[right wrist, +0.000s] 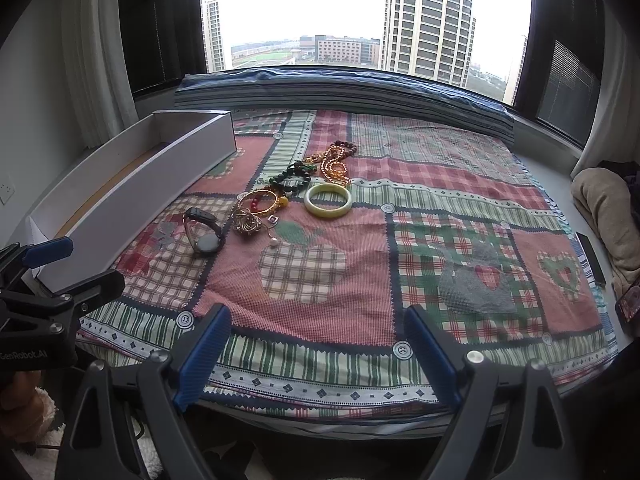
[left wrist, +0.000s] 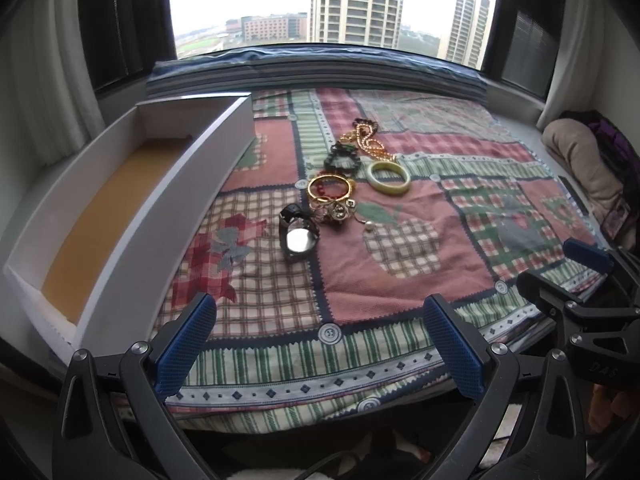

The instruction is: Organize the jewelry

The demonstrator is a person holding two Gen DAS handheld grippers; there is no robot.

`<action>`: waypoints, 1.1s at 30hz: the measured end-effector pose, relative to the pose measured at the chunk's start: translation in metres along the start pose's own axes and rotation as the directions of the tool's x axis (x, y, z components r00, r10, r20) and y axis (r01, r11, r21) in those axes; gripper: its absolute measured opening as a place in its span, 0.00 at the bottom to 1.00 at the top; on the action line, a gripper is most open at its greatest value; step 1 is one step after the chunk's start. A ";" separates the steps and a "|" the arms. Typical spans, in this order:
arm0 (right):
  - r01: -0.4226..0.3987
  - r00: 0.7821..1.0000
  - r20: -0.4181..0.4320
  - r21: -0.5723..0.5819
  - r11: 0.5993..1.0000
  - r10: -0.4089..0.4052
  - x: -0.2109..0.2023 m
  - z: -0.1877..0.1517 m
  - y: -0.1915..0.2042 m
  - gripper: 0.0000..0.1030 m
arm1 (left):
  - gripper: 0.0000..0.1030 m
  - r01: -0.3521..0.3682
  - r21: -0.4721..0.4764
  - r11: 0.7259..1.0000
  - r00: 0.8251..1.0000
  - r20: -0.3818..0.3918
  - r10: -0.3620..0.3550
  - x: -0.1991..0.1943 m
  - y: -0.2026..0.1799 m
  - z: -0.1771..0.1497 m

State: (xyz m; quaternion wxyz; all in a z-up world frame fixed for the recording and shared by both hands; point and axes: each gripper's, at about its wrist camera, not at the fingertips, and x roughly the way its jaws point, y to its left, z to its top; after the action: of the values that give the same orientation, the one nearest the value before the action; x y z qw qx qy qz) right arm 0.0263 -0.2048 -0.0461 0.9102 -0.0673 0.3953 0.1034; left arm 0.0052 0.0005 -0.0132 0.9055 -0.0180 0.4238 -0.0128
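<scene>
A: On the patchwork cloth (left wrist: 400, 248), where's your jewelry pile (left wrist: 344, 184)?
B: Mid-cloth, right of the white tray (left wrist: 132, 216). Your left gripper (left wrist: 320, 344) and right gripper (right wrist: 320, 352): jaws spread, holding nothing.

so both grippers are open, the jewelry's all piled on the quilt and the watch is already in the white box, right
Not quite: the watch is not in the white box. It lies on the quilt beside the box, nearest of the jewelry pile. The left wrist view shows the box holding no jewelry. Left gripper and right gripper are both open.
</scene>
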 end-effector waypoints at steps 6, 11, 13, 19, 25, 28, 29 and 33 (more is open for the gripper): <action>-0.002 1.000 -0.003 -0.001 1.000 0.002 0.001 0.000 0.001 0.87 | 1.00 -0.004 -0.003 1.000 1.000 -0.003 0.004 0.001 0.001 0.000; -0.001 1.000 -0.002 -0.001 1.000 0.001 0.001 0.000 0.001 0.87 | 1.00 -0.006 -0.001 1.000 1.000 -0.005 0.006 0.002 0.001 0.000; -0.002 1.000 -0.003 -0.001 1.000 0.002 0.001 0.000 0.001 0.87 | 1.00 -0.006 -0.001 1.000 1.000 -0.005 0.006 0.002 0.001 0.000; -0.002 1.000 -0.002 -0.002 1.000 0.002 0.001 0.000 0.001 0.87 | 1.00 -0.007 -0.002 1.000 1.000 -0.005 0.007 0.002 0.001 -0.001; -0.001 1.000 -0.003 -0.002 1.000 0.001 0.001 0.000 0.001 0.87 | 1.00 -0.006 -0.002 1.000 1.000 -0.007 0.006 0.002 0.001 -0.001; -0.001 1.000 -0.003 -0.001 1.000 0.001 0.001 0.000 0.001 0.87 | 1.00 -0.006 -0.002 1.000 1.000 -0.006 0.006 0.002 0.001 -0.001; -0.001 1.000 -0.003 -0.001 1.000 0.001 0.001 0.000 0.001 0.87 | 1.00 -0.006 -0.001 1.000 1.000 -0.006 0.006 0.002 0.001 0.000; -0.002 1.000 -0.005 -0.001 1.000 0.002 0.001 -0.001 0.002 0.87 | 1.00 -0.005 -0.002 1.000 1.000 -0.006 0.005 0.002 0.001 0.000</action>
State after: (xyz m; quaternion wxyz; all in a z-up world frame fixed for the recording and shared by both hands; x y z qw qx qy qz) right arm 0.0259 -0.2029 -0.0476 0.9091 -0.0678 0.3975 0.1043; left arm 0.0062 0.0010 -0.0151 0.9042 -0.0179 0.4267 -0.0101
